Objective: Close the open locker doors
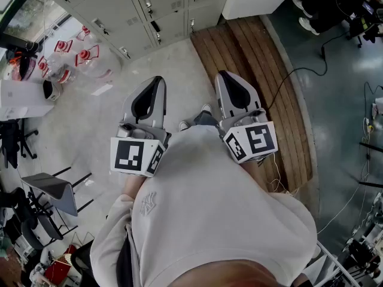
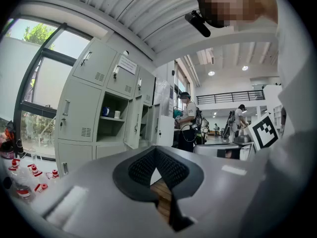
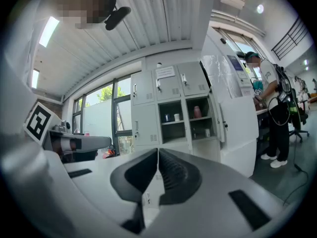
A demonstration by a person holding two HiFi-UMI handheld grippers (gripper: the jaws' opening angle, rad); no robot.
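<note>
Two lockers (image 3: 173, 119) stand open; left gripper (image 1: 157, 80) and right gripper (image 1: 223, 75) closed.

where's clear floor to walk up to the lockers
Bare pale concrete floor runs from the grey metal lockers down to the person's feet, bordered right by the brown wooden plank strip, also bare. Crowded left: clear red-capped water jugs and a black chair.

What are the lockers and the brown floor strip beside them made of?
Lockers: probably painted sheet metal, pale grey with a satin finish; pressed vent slots and thin door edges show. Brown floor strip: looks like matte wood planks with parallel board seams, though it could be laminate.
</note>
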